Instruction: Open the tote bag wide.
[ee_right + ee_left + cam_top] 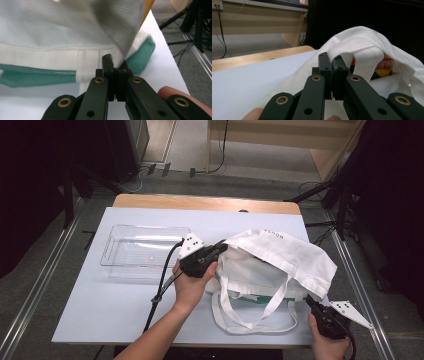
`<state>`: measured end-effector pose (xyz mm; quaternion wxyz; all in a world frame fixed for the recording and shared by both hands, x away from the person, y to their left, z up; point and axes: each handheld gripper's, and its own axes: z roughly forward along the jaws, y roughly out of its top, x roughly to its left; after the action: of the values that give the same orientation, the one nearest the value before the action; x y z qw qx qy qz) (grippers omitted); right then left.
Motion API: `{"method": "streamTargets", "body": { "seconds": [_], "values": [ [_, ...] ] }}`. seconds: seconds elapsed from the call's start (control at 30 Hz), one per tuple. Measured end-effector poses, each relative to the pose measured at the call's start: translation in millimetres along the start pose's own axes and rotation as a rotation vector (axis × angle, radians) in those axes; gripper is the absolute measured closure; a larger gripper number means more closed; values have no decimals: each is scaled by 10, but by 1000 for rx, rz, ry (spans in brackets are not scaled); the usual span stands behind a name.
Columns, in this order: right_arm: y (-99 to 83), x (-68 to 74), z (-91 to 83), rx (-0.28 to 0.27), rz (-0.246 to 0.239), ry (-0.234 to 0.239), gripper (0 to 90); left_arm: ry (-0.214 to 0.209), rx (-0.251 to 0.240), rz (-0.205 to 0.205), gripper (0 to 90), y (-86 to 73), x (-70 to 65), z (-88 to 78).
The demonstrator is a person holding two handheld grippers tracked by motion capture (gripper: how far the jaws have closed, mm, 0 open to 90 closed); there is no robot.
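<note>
A white-topped table (100,310) carries a white tote bag (295,255) on its right half, lying slumped with its mouth facing left and its looped handles (250,317) trailing toward the near edge. A green panel (37,77) shows along the bag's lower side. On the table's left half sits a clear plastic tray (142,251), well apart from the bag's body. The left gripper (216,251), held in the person's left hand (192,282), has its jaws pinched on the bag's rim fabric at the mouth. The right gripper (311,303) sits at the bag's near right corner, jaws pressed together on its cloth. Inside the mouth an orange packet (384,66) is partly visible
</note>
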<state>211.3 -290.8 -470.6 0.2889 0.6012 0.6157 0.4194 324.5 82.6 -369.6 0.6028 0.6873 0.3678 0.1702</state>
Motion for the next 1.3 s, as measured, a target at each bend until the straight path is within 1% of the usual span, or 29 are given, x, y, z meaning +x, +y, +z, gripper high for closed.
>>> {"method": "streamTargets", "body": {
  "seconds": [0.07,0.13,0.2,0.27,0.3,0.33,0.37,0.4,0.43,0.47,0.5,0.53,0.57,0.63,0.7,0.73,0.8,0.83,0.9,0.97,1.03,1.07,1.1,1.17,1.2,1.23,1.27,1.3],
  "values": [
    [-23,2,6,26,-6,-9,900,6,11,-5,895,17,32,80],
    [-45,-4,4,50,-10,-16,900,15,26,-12,891,-3,73,175],
    [-57,-9,-7,63,-16,-21,900,12,48,-44,884,-63,132,270],
    [-66,-8,-13,65,-25,-25,900,1,94,-74,873,-145,184,366],
    [-74,-10,-17,66,-26,-23,900,-3,118,-80,870,-189,202,412],
    [-79,-11,-19,53,-27,-20,900,-4,143,-81,864,-231,218,450],
    [-84,-15,-26,31,-28,-10,900,-3,157,-87,862,-272,228,483],
    [-84,-18,-39,7,-21,-1,887,-3,173,-86,861,-306,238,510],
    [-76,-24,-66,-19,-9,1,827,-4,187,-89,859,-334,240,537],
    [-59,-21,-106,-55,5,-4,741,-1,197,-87,858,-357,242,560],
    [-31,-7,-157,-90,12,-14,677,-1,205,-84,858,-370,244,571],
    [-5,7,-196,-120,5,-22,641,-4,206,-85,857,-385,246,589],
    [40,42,-266,-174,-7,-32,606,-6,207,-88,857,-392,242,597],
    [110,116,-358,-253,-40,-32,556,-14,208,-90,858,-403,228,608],
    [173,203,-416,-299,-74,-47,493,-16,217,-78,860,-417,207,611],
    [206,243,-428,-318,-87,-45,462,-19,217,-78,859,-429,194,613],
    [283,327,-435,-347,-104,-30,418,-20,226,-64,859,-448,173,616],
    [311,351,-437,-361,-100,-26,406,-15,228,-64,858,-454,164,616],
    [391,404,-439,-385,-73,5,389,-20,226,-66,857,-458,161,612],
    [467,480,-414,-385,-69,34,365,-17,226,-60,854,-455,145,603],
    [523,565,-374,-393,-84,42,338,-16,224,-49,850,-453,123,592],
    [545,603,-352,-392,-84,52,320,-18,223,-45,848,-453,116,584],
    [568,641,-318,-385,-82,62,300,-20,220,-45,845,-453,112,578],
    [608,705,-236,-353,-80,73,241,-21,218,-40,841,-452,102,564],
    [625,736,-196,-339,-77,66,210,-21,217,-39,838,-454,97,559],
    [641,765,-161,-326,-71,43,144,-21,215,-37,834,-456,93,554],
    [657,800,-135,-318,-52,-3,125,-19,214,-36,830,-459,88,550],
    [673,828,-118,-314,-31,-25,117,-19,212,-37,827,-463,86,548]
  ]
}}
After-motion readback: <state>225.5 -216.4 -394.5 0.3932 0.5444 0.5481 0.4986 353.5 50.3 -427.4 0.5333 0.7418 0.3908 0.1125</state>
